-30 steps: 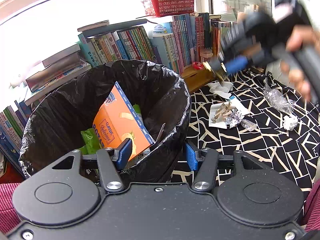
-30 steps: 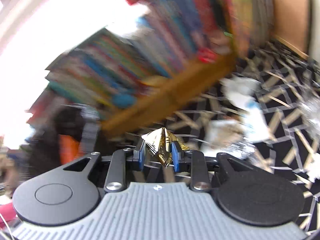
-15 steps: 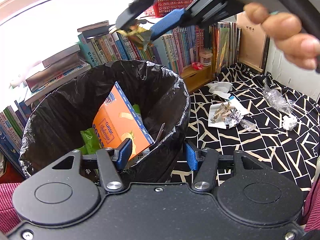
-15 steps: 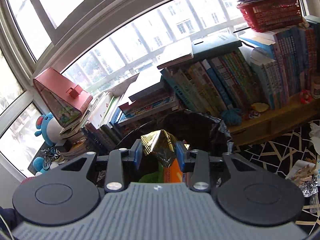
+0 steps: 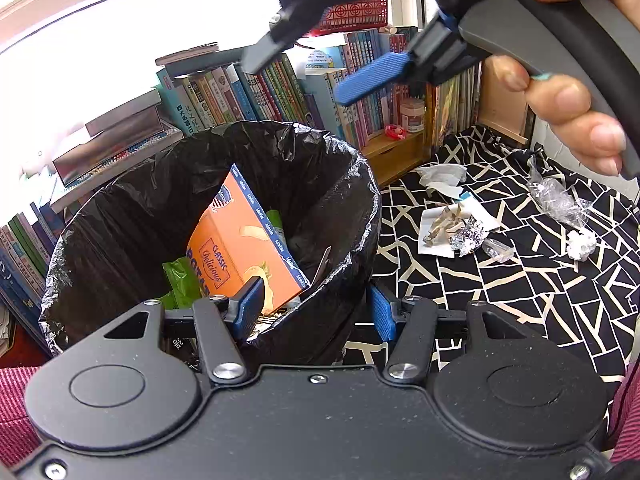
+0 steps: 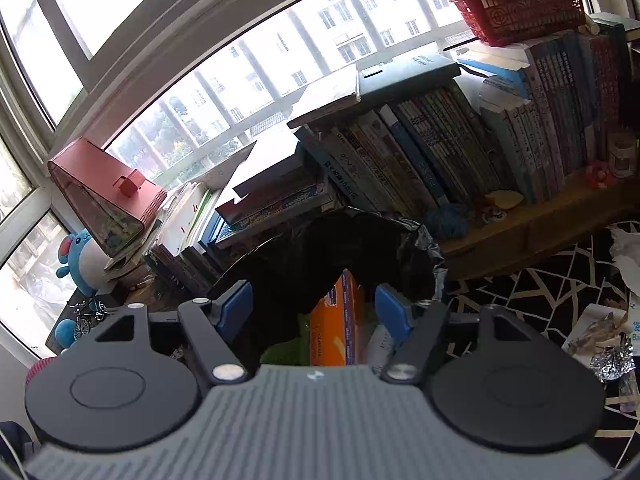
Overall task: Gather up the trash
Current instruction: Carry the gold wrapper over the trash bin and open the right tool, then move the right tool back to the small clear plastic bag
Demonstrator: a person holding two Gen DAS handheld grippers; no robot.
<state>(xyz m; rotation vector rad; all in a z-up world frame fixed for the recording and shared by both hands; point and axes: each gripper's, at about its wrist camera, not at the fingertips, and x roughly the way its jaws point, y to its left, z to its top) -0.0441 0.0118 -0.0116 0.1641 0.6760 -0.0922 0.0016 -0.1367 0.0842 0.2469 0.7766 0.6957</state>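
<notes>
A trash bin lined with a black bag holds an orange snack box and a green packet. My left gripper straddles the bin's near rim, one pad inside and one outside, shut on it. My right gripper hangs above the bin in a person's hand. In its own view the right gripper looks down into the bin; its jaws are opening with nothing between them. The gold wrapper is not visible. A paper with scraps, a foil ball, clear plastic and a white wad lie on the cloth.
The black-and-white patterned cloth spreads to the right of the bin, with a crumpled tissue near its back. Rows of books on a low wooden shelf stand behind the bin. A red basket sits on top of the books.
My right gripper swung from over the cloth to above the bin and its jaws spread apart. The gold wrapper it held is gone from between them. The left gripper stayed put.
</notes>
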